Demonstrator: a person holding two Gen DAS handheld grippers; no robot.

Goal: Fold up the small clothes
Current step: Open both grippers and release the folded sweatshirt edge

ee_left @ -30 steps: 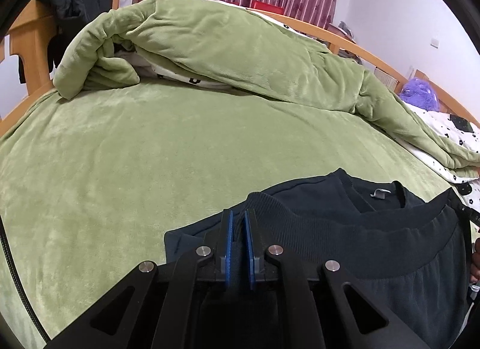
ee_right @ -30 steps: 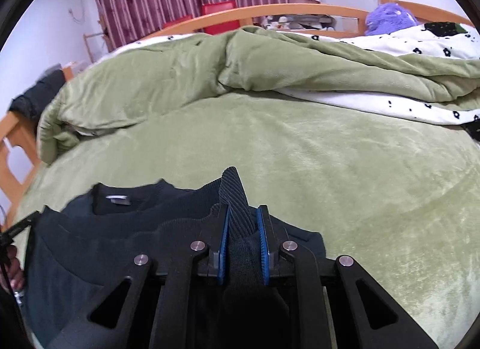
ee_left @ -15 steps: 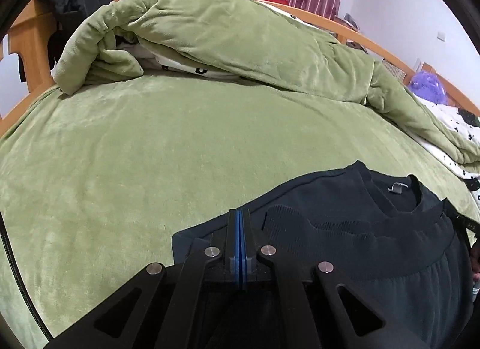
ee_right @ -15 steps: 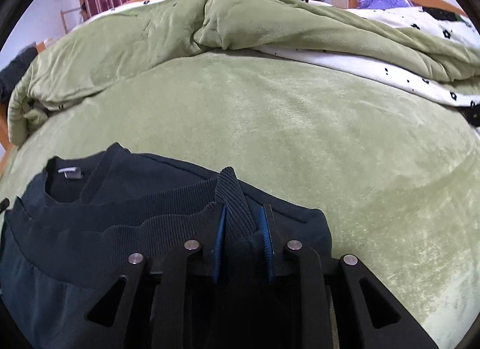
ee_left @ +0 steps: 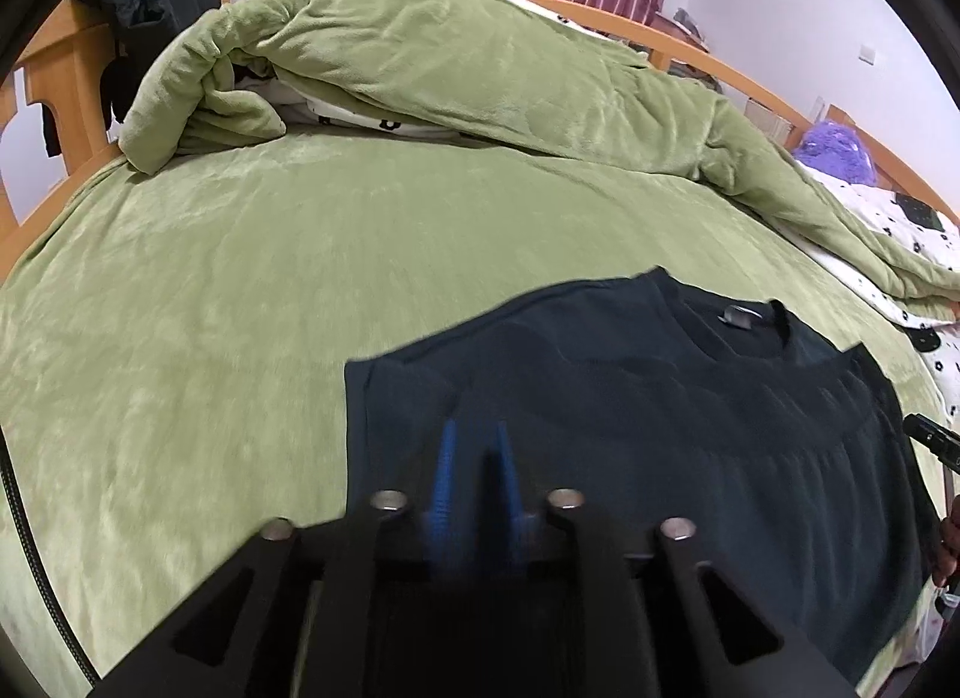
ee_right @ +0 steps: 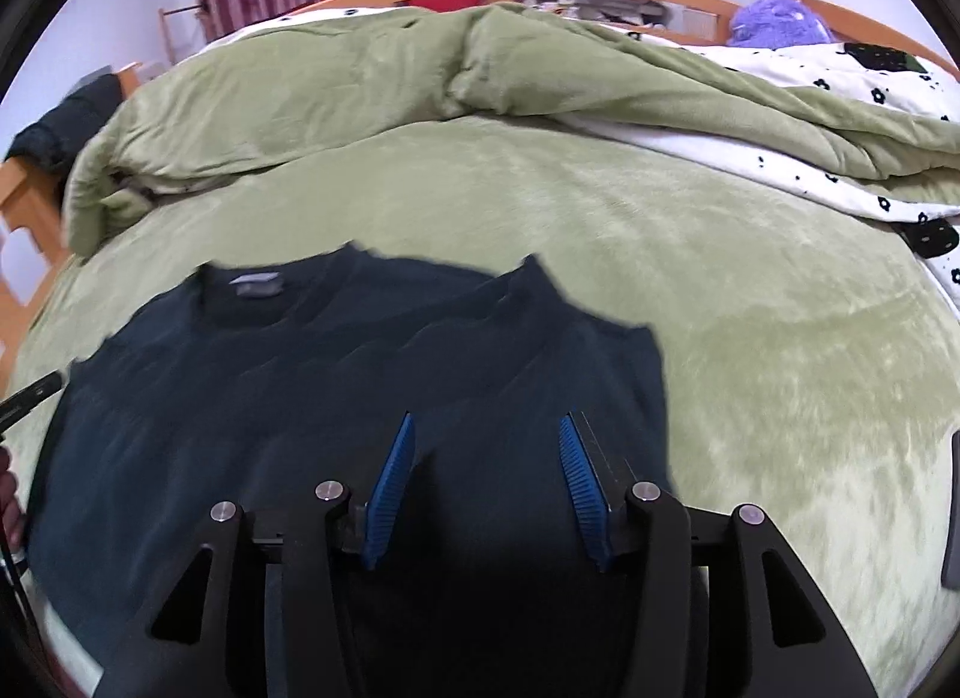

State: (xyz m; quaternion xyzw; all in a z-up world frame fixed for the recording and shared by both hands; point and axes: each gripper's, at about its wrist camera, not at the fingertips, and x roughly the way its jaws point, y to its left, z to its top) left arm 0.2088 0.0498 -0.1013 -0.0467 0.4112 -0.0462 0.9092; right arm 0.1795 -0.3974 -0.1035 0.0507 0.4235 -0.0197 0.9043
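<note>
A dark navy sweater [ee_right: 336,398] lies folded on the green bed [ee_right: 750,302]. Above it, the right claw [ee_right: 486,440] is opening wide, gripping nothing; the left claw [ee_left: 474,452] is opening slightly, its blue pads [ee_left: 443,482] clear of the cloth.

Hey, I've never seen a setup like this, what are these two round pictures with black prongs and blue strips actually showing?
Each picture comes from a fisheye camera on a hand-held gripper, looking along its two fingers. The prongs are those fingers; the blue strips are their pads. One view shows the left gripper, the other the right gripper. Both hang over a dark top lying folded on a green bed cover, with a bunched duvet behind. Both jaws are opening; nothing is held.
</note>
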